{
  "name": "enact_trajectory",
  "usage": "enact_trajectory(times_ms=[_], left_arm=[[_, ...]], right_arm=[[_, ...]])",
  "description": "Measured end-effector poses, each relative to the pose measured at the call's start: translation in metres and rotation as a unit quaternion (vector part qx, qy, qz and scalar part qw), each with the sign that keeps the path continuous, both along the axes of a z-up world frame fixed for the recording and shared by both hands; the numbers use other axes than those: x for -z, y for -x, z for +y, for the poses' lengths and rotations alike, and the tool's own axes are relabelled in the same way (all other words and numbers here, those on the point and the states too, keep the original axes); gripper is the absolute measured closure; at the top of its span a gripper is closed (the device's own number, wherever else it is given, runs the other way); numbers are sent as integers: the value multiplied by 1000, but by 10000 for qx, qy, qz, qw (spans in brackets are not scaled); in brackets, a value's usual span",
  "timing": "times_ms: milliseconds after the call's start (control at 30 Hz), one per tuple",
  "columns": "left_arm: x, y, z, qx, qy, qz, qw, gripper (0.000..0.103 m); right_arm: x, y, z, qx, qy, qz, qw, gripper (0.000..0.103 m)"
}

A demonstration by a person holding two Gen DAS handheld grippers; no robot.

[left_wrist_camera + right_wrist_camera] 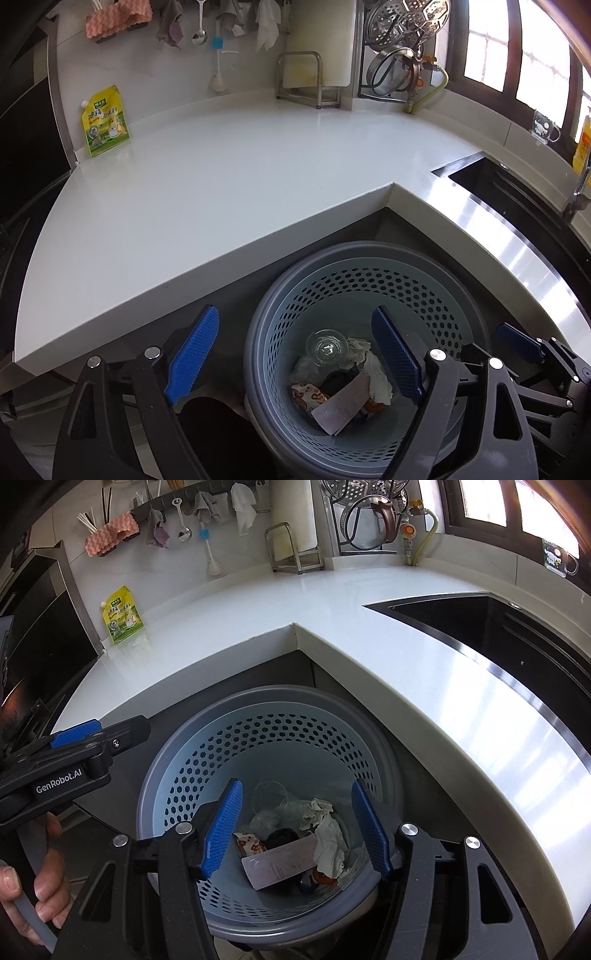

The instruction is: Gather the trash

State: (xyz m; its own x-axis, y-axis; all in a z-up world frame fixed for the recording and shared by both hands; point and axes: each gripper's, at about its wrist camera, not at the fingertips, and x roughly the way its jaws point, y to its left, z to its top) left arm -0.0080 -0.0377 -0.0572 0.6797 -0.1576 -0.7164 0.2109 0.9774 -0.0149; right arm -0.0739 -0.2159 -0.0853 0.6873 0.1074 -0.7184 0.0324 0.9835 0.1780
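Observation:
A round grey-blue perforated trash bin [436, 295] [192, 771] stands on the floor in the inner corner of the white countertop. Inside lie a clear plastic cup [327, 347] [269, 797], crumpled white tissue [376, 376] [328, 842], a flat paper slip [341, 406] [280, 862] and a red snack wrapper [308, 397] [251, 843]. My left gripper [295, 356] is open and empty above the bin's left rim. My right gripper [295, 830] is open and empty directly over the bin. The left gripper also shows at the left of the right wrist view [74, 738].
The L-shaped white countertop [221, 184] [443, 686] wraps around the bin. A yellow-green pouch [105, 122] [123, 614] leans at the back left. A dark sink [517, 192] [480, 620] lies at the right. A rack, cloths and utensils line the back wall.

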Motion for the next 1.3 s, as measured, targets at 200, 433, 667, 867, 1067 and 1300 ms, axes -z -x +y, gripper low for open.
enact_trajectory(times_ms=[200,433,667,867,1067,1300], left_arm=[[-1,1,0,14,7,1,10000,19],[-5,3,0,8,56,-61,10000,10],[-7,5,0,-28,-11,-111,9999,7],[-6,5,2,-70,-35,-81,9999,6],[-5,4,2,-128,-94,-48,9999,6],[-5,5,4,-150,-62,-35,9999,6]], right_arm=[[-1,2,0,10,1,-28,10000,41],[-1,3,-2,55,8,-25,10000,41],[-3,5,-4,103,13,-61,9999,37],[-2,6,-6,117,1,-54,9999,37],[-2,6,-7,116,4,-61,9999,37],[-2,7,-8,128,28,-77,9999,34]])
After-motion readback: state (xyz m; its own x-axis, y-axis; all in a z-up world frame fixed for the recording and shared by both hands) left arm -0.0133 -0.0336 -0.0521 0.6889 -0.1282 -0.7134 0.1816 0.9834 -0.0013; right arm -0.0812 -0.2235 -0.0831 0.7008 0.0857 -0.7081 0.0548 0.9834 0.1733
